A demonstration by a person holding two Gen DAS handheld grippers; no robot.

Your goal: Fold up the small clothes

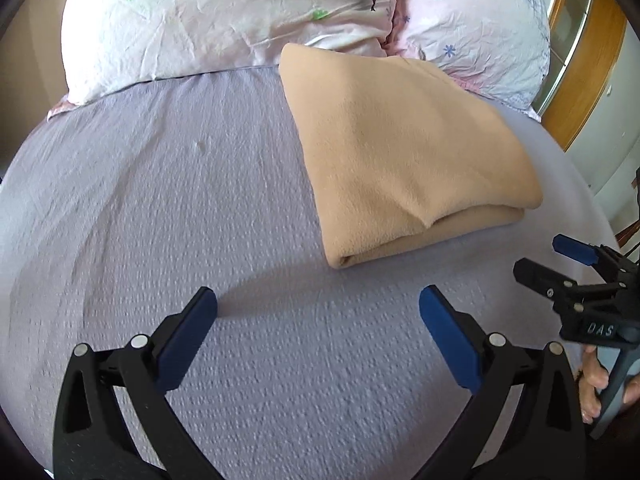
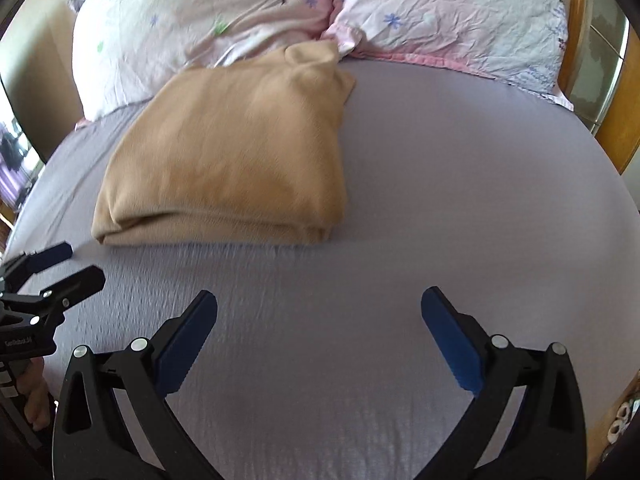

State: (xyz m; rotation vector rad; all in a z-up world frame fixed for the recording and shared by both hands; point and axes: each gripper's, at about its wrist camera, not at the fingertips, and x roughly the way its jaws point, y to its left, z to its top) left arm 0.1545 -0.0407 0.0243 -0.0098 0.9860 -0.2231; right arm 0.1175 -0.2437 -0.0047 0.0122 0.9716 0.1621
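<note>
A tan fleece garment (image 1: 404, 160) lies folded into a thick, squarish bundle on the lavender bedsheet (image 1: 160, 200), toward the head of the bed. Its far edge touches the two floral pillows (image 1: 224, 20) ranged along the headboard end. The layered fold edges face the foot of the bed, stacked one upon another; the upper surface is smooth apart from one small dimple near the front corner.

The left gripper (image 1: 318, 300) hovers above bare sheet, short of the bundle's near edge and apart from it, jaws spread wide with nothing between the blue pads (image 1: 188, 344). The right gripper (image 2: 319, 300) stands likewise released and empty over the sheet, with the garment ahead and to its left. Each tool appears at the margin of the other's view, fingers parted, beside and clear of the cloth.

A wooden frame (image 1: 592, 60) borders the bed on the right; what sits behind it is too blurred to identify with confidence.
</note>
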